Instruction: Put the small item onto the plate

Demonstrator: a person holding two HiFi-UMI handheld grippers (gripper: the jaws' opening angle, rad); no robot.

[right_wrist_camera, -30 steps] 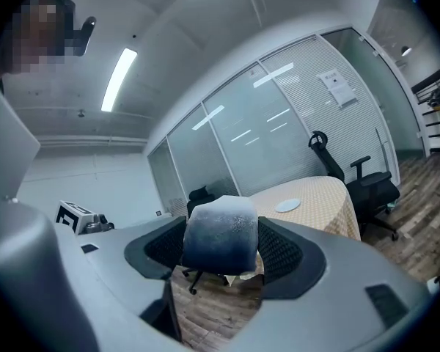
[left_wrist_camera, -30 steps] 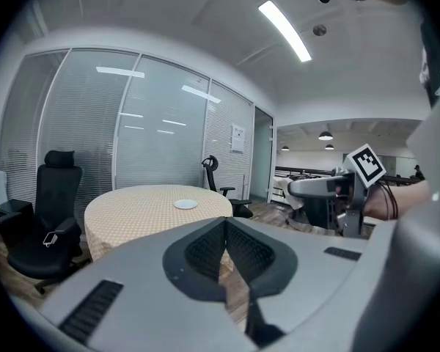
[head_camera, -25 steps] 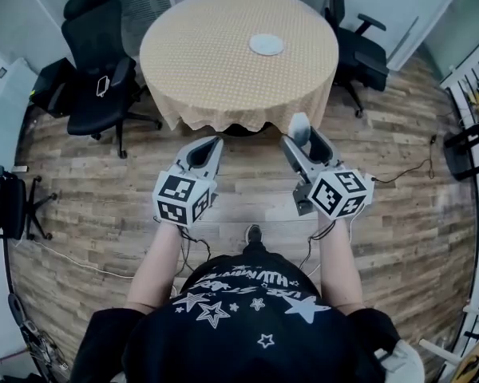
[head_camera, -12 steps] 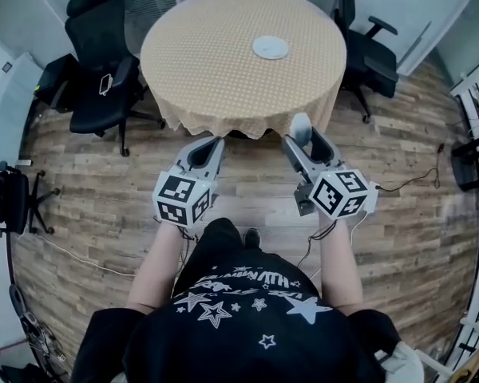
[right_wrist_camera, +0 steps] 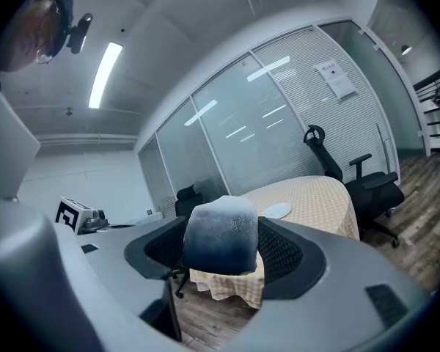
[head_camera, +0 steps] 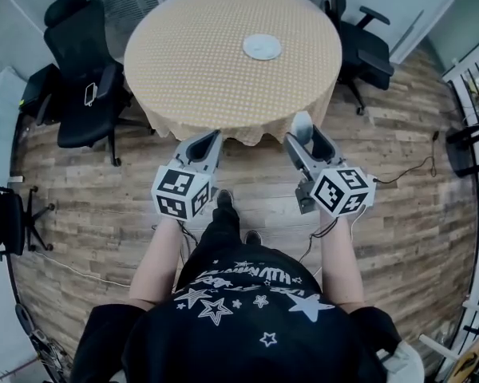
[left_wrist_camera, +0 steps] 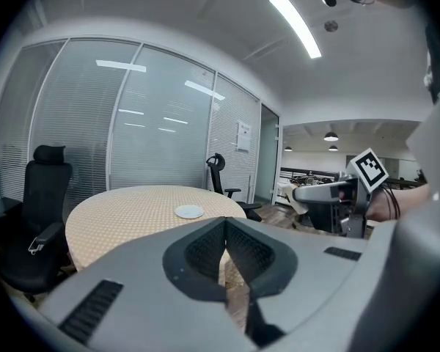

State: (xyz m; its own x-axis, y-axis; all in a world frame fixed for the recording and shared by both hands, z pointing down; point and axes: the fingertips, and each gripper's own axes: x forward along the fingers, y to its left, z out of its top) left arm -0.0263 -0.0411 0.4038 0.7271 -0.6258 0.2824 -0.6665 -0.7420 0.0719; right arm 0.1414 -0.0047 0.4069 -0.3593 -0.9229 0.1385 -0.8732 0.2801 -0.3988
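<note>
At the bottom of the head view, a black star-printed shirt (head_camera: 239, 309) is seen, with both bare forearms stretched forward over the wooden floor (head_camera: 96, 206). One shoe (head_camera: 225, 200) is seen between the arms.

The left gripper (head_camera: 209, 136) is held on the left, marker cube (head_camera: 180, 194) toward the person. In the left gripper view its jaws are pressed together with nothing between them (left_wrist_camera: 226, 224).

The right gripper (head_camera: 306, 131) is held beside it, level with it and apart from it. Its jaws are clamped on the small item (right_wrist_camera: 221, 235), a rounded grey-blue block with a paler top. The item is seen sticking up from the jaw tips in the head view (head_camera: 300, 123). It is held in the air over the floor, just short of the table edge and well apart from the plate.

Farther on, a round table (head_camera: 191, 54) is covered by a yellow checked cloth hanging over the rim. The plate (head_camera: 263, 46), small, white and bare, is set on the table's far half, right of centre. It is also seen in both gripper views (left_wrist_camera: 189, 211) (right_wrist_camera: 278, 210).

Black office chairs are placed to the left (head_camera: 84, 70) and right (head_camera: 366, 50) of the table. Glass partitions with blinds (left_wrist_camera: 132, 123) are seen behind it.
</note>
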